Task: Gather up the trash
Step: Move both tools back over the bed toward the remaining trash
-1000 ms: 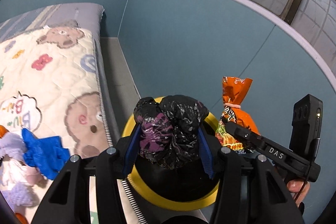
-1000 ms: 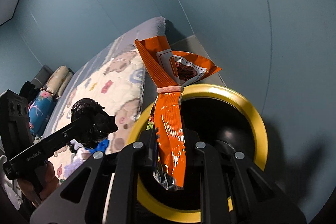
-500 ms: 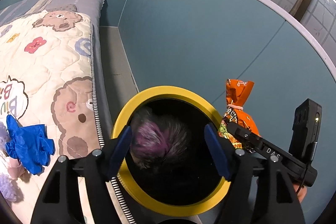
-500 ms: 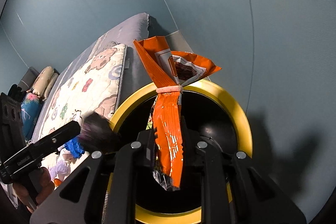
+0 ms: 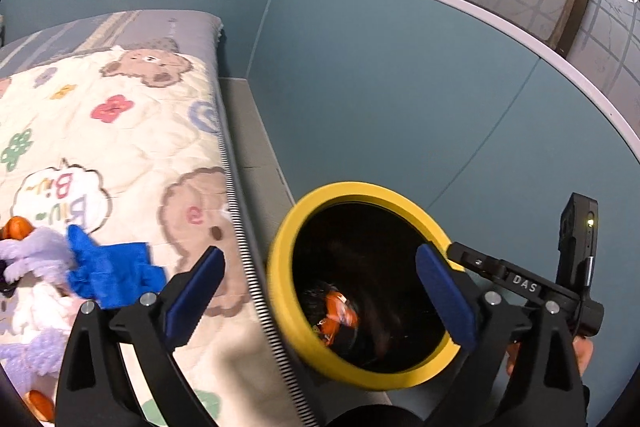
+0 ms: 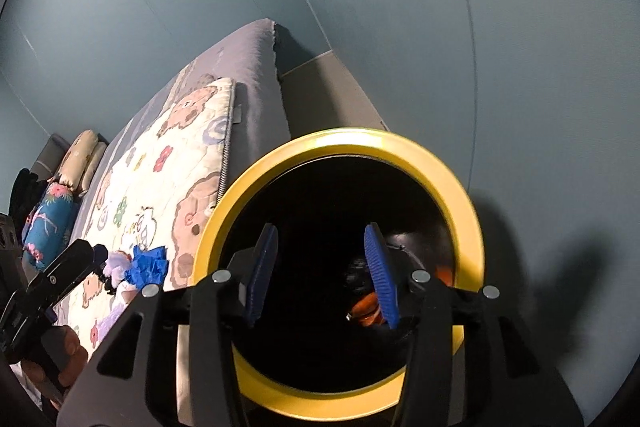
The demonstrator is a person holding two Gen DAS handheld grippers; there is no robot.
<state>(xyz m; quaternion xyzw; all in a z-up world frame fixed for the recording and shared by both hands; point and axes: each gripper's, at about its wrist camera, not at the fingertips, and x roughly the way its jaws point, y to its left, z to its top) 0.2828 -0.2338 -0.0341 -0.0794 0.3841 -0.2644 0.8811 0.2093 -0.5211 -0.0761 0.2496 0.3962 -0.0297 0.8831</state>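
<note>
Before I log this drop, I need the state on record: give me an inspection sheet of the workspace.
Surface: bed quilt with bear print.
Job's things: orange snack bag lies inside yellow-rimmed bin; dark bag inside, blurred.
Clutter: blue glove, lilac fluffy item on quilt.
Grippers: left gripper and right gripper have just been opening, nothing between jaws.
Cables: nothing seen.
Surroundings: teal wall, pillows.

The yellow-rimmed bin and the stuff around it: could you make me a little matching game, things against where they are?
Things:
1. orange snack bag
2. blue glove
3. yellow-rimmed bin
4. rolled floral cushion

Places:
a. on the floor beside the bed
b. far end of the bed
c. down inside the bin
d. on the bear quilt

Pairs: 1-c, 2-d, 3-a, 4-b
</note>
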